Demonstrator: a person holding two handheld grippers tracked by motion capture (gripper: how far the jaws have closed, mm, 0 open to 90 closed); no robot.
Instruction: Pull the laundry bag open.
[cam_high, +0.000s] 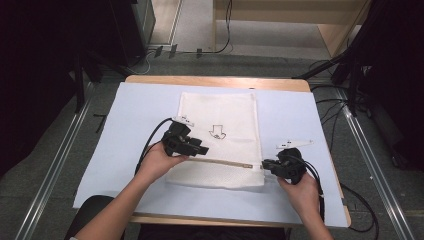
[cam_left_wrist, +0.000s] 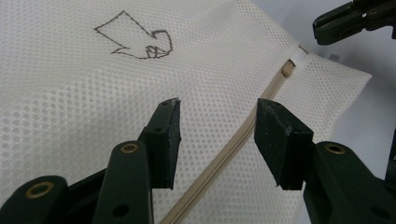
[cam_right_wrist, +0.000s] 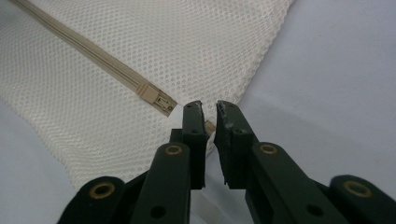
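A white mesh bag (cam_high: 220, 125) lies flat on the light blue table cover, with an outlined arrow (cam_high: 217, 132) drawn on it. A tan zipper (cam_high: 225, 162) runs across its near end. My left gripper (cam_high: 205, 150) hovers open over the zipper's left part; in the left gripper view its jaws (cam_left_wrist: 219, 105) straddle the zipper (cam_left_wrist: 233, 149) without touching it. My right gripper (cam_high: 264, 164) sits at the zipper's right end. Its jaws (cam_right_wrist: 210, 108) stand almost together, a thin gap between them, beside the white pull tab (cam_right_wrist: 176, 111) at the bag's corner.
The blue cover (cam_high: 300, 115) spreads over a wooden table (cam_high: 215, 80) with bare cover on every side of the bag. Cables and metal rails lie on the floor (cam_high: 350, 125) to the left and right. A wooden unit (cam_high: 280, 15) stands beyond the table.
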